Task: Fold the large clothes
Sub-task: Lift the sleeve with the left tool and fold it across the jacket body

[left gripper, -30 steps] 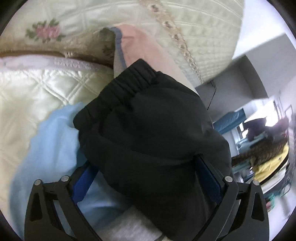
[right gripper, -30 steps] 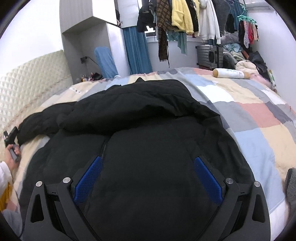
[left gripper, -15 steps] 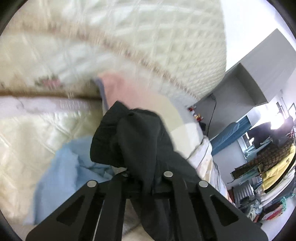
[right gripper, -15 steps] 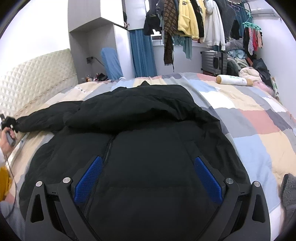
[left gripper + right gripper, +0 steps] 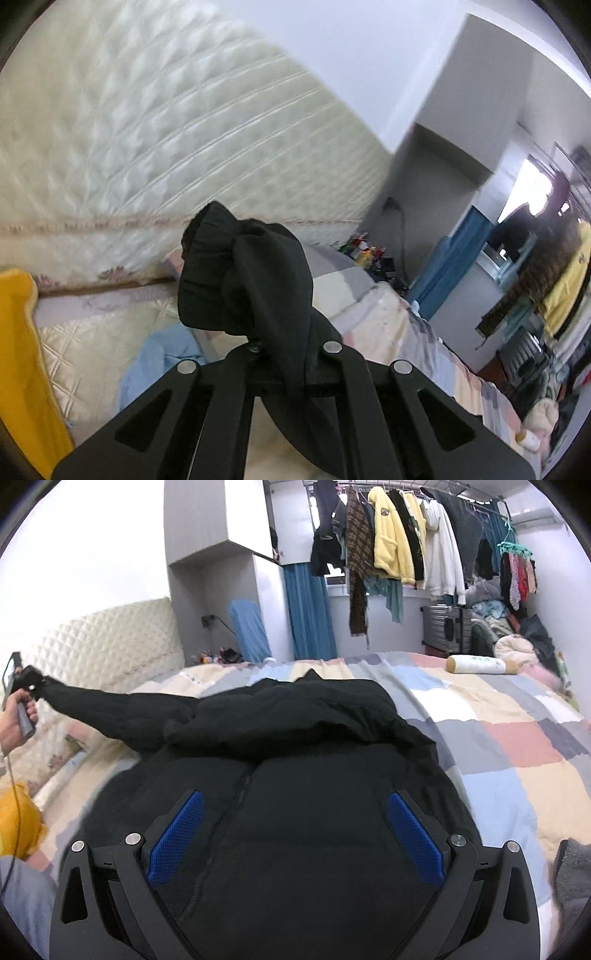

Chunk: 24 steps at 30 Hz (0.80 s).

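On bed point(image 5: 517, 738): black puffer jacket point(image 5: 295, 812) flat, one sleeve point(image 5: 110, 709) lifted.

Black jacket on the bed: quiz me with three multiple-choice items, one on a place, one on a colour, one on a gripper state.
1. Where does the black jacket lie?
A. On the patchwork quilt
B. On the clothes rail
C. On the suitcase

2. What colour are the right gripper pads?
A. Red
B. Blue
C. Green

3. How is the left gripper?
A. Open above the cuff
B. Shut on nothing
C. Shut on the jacket sleeve

Answers:
1 A: the patchwork quilt shows all around the jacket's body.
2 B: both pads are blue.
3 C: the jacket sleeve bunches between its closed fingers, and the right wrist view shows that sleeve stretched off the bed.
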Tool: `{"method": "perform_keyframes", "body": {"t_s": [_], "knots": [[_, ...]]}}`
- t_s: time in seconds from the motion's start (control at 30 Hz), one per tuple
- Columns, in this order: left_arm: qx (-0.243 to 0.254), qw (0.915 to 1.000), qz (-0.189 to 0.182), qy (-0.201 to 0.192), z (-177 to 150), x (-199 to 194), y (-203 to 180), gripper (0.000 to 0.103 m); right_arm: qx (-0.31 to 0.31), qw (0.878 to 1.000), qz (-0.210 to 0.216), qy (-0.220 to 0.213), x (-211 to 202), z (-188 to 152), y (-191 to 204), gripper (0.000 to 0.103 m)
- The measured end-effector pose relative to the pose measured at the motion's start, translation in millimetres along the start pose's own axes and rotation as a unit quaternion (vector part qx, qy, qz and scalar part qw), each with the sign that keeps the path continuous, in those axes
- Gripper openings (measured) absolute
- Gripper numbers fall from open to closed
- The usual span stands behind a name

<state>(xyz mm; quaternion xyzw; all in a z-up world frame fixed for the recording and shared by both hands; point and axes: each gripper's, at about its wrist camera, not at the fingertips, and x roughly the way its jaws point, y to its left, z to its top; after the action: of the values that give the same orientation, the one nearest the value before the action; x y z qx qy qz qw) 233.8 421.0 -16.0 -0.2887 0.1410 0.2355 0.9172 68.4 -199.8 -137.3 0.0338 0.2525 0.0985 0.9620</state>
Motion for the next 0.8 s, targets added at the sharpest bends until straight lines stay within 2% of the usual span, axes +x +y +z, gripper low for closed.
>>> {"method": "perform_keyframes", "body": {"t_s": [0.2,0.37,0.6,0.8], "knots": [[0.067,0.9973,-0.018,-0.021,2.8,-48.3,-69.6,0.002,0.002,1.0,0.011,-0.026,-22.9,-1.4,-8.2,0.101],[0.118,0.9922,-0.03,-0.024,-3.3,-71.1,-122.5,0.002,-0.011,0.999,-0.006,-0.046,-31.2,6.0,-16.8,0.101],[0.198,0.9762,-0.081,-0.036,-46.7,-95.6,-206.4,0.002,0.033,0.998,-0.014,-0.057,-36.9,5.7,-51.3,0.103],[0.269,0.9518,-0.144,-0.031,-105.3,-110.2,-278.8,0.002,0.051,0.997,-0.009,-0.058,-35.0,4.6,-64.4,0.103]]}}
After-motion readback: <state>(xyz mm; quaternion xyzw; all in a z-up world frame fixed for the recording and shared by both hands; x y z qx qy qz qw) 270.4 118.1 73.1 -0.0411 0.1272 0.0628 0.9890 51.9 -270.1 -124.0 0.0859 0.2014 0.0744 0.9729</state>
